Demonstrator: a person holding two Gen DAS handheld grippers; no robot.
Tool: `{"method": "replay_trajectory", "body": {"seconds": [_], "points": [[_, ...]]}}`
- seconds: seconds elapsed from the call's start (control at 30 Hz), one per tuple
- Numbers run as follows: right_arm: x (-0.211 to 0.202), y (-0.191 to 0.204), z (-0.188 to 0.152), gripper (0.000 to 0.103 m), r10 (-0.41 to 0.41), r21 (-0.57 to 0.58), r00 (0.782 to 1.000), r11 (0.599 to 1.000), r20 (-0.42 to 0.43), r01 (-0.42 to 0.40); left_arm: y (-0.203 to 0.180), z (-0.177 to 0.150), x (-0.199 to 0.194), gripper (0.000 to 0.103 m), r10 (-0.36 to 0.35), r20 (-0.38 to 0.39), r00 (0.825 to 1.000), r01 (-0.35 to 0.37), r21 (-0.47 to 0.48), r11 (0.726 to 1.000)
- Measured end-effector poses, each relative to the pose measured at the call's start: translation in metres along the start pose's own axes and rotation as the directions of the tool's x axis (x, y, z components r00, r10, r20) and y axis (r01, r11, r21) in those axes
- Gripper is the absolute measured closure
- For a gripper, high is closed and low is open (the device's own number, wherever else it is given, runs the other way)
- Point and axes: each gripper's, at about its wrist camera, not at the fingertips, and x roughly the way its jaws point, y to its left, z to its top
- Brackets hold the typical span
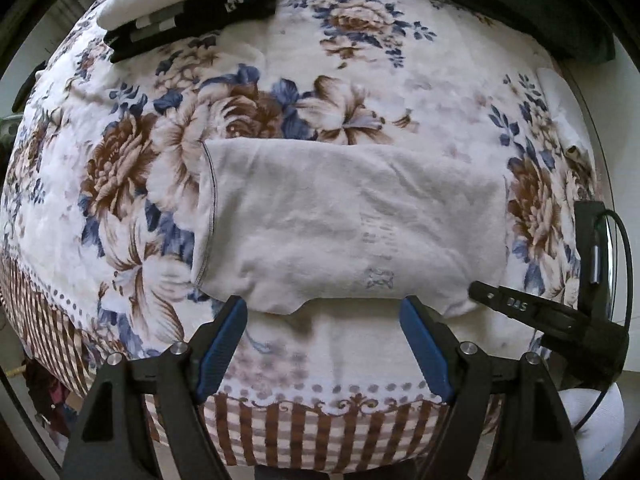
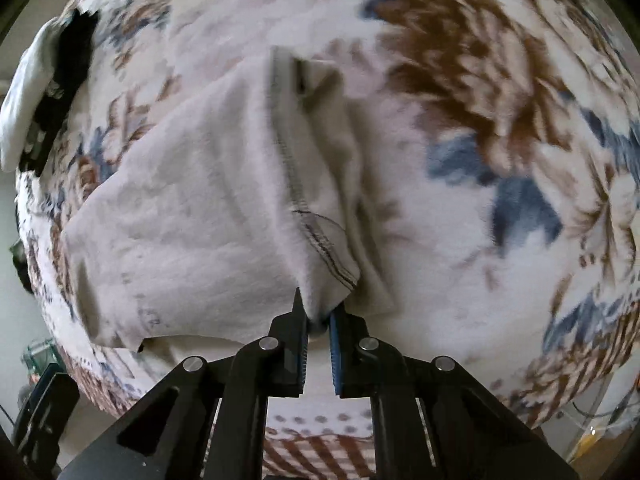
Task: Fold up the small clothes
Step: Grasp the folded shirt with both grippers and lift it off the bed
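- Two grippers, 1 white garment (image 1: 344, 224) lying folded on floral blanket (image 1: 360, 60).
- L gripper (image 1: 324, 312): my fingers spread wide, empty, at garment's near edge.
- R gripper (image 2: 318, 316): my fingers pinch garment's hemmed corner.

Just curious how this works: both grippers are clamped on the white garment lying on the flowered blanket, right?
Not quite. Only the right gripper is shut on the white garment; the right wrist view shows cloth pinched between its fingers. The left gripper is open at the garment's near edge, as the left wrist view shows. It does lie on the flowered blanket.
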Motion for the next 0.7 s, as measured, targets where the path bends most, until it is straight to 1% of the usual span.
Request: {"method": "replay_trajectory", "body": {"seconds": [0.1, 0.17, 0.23, 0.27, 0.3, 0.33, 0.37, 0.4, 0.43, 0.47, 0.5, 0.57, 0.63, 0.67, 0.7], "points": [[0.007, -0.004, 0.0, 0.093, 0.034, -0.009, 0.999, 0.999, -0.035, -0.035, 0.001, 0.002, 0.0, 0.025, 0.019, 0.013, 1.0, -0.02, 0.014, 1.0], [0.002, -0.006, 0.003, 0.082, 0.064, -0.013, 0.997, 0.998, -0.041, -0.064, 0.005, 0.005, 0.001, 0.025, 0.021, 0.021, 1.0, -0.022, 0.019, 1.0], [-0.006, -0.011, 0.006, 0.054, 0.112, 0.006, 0.993, 0.994, -0.042, -0.112, 0.016, 0.01, 0.006, 0.025, -0.01, 0.021, 1.0, 0.01, 0.002, 1.0], [-0.011, -0.015, 0.009, 0.05, 0.131, 0.017, 0.991, 0.991, -0.025, -0.131, 0.027, 0.015, 0.012, 0.023, -0.051, 0.026, 0.998, 0.051, -0.024, 0.998], [-0.016, -0.018, 0.011, 0.044, 0.144, 0.022, 0.99, 0.989, 0.001, -0.144, 0.039, 0.02, 0.02, 0.016, -0.091, 0.043, 0.995, 0.094, -0.05, 0.994], [-0.02, -0.021, 0.013, 0.035, 0.164, 0.023, 0.986, 0.986, 0.031, -0.165, 0.047, 0.023, 0.027, 0.014, -0.104, 0.051, 0.993, 0.107, -0.061, 0.992], [-0.021, -0.024, 0.015, 0.031, 0.189, 0.022, 0.98, 0.981, 0.058, -0.191, 0.057, 0.029, 0.04, 0.011, -0.104, 0.052, 0.993, 0.108, -0.067, 0.992], [-0.021, -0.026, 0.018, 0.024, 0.207, 0.017, 0.976, 0.978, 0.073, -0.208, 0.063, 0.033, 0.051, 0.011, -0.095, 0.044, 0.995, 0.098, -0.068, 0.993], [-0.023, -0.027, 0.026, 0.017, 0.221, 0.006, 0.972, 0.975, 0.079, -0.222, 0.071, 0.04, 0.068, 0.011, -0.094, 0.017, 0.995, 0.095, -0.075, 0.993], [-0.019, -0.025, 0.029, 0.015, 0.228, -0.019, 0.971, 0.974, 0.073, -0.227, 0.076, 0.043, 0.077, 0.011, -0.104, 0.001, 0.995, 0.103, -0.085, 0.991], [-0.016, -0.025, 0.032, 0.012, 0.225, -0.032, 0.972, 0.974, 0.066, -0.223, 0.084, 0.047, 0.086, 0.011, -0.135, -0.008, 0.991, 0.133, -0.108, 0.985], [-0.003, -0.02, 0.038, 0.012, 0.199, -0.06, 0.979, 0.979, 0.039, -0.196, 0.102, 0.053, 0.102, 0.011, -0.195, -0.014, 0.981, 0.19, -0.178, 0.966], [0.005, -0.019, 0.046, 0.012, 0.21, -0.068, 0.978, 0.976, 0.017, -0.208, 0.116, 0.055, 0.114, 0.011, -0.246, -0.016, 0.969, 0.237, -0.213, 0.948], [0.01, -0.019, 0.049, 0.012, 0.218, -0.072, 0.976, 0.974, 0.011, -0.217, 0.121, 0.054, 0.121, 0.011, -0.252, -0.026, 0.967, 0.24, -0.226, 0.944], [0.014, -0.019, 0.052, 0.01, 0.232, -0.076, 0.973, 0.97, 0.004, -0.231, 0.126, 0.054, 0.125, 0.011, -0.281, -0.025, 0.959, 0.268, -0.24, 0.933]]}}
